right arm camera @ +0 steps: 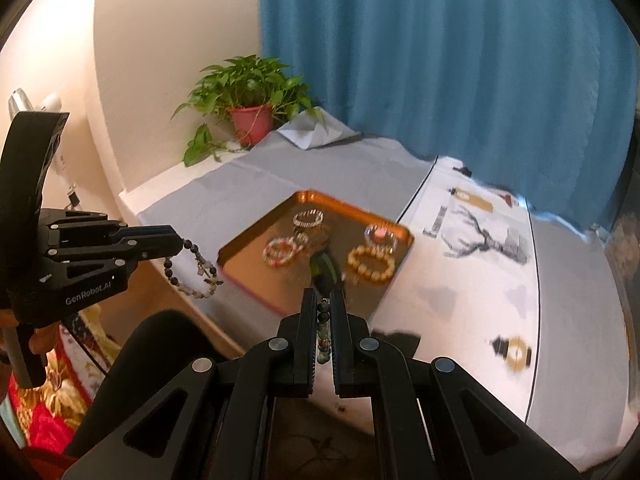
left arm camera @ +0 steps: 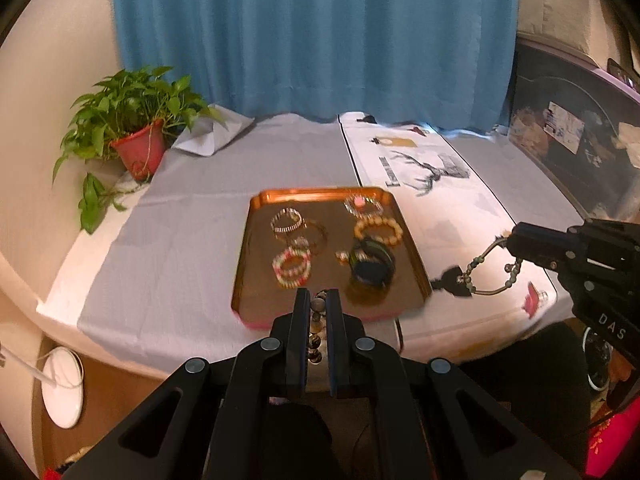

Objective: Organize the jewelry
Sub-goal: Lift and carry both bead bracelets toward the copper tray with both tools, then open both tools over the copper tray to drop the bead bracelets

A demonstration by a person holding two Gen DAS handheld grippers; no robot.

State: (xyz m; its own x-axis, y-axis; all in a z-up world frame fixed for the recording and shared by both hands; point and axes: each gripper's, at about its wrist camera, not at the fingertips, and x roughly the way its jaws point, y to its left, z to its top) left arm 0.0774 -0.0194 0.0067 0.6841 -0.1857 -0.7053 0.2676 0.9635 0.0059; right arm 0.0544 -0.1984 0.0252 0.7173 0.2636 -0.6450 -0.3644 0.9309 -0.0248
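Both my tools clamped: left tool (left arm camera: 318,300) on beads (right arm camera: 196,270), right tool (right arm camera: 325,304) on strand (left arm camera: 490,268); tray (left arm camera: 244,264) ahead; risk: dangling loops snag its rim

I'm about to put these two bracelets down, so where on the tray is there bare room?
On the copper-coloured metal tray, the near strip in front of the pink-and-white bead bracelet and the dark green bangle is bare, as is the left edge strip. The middle and far right, around the amber bead bracelet, are crowded.
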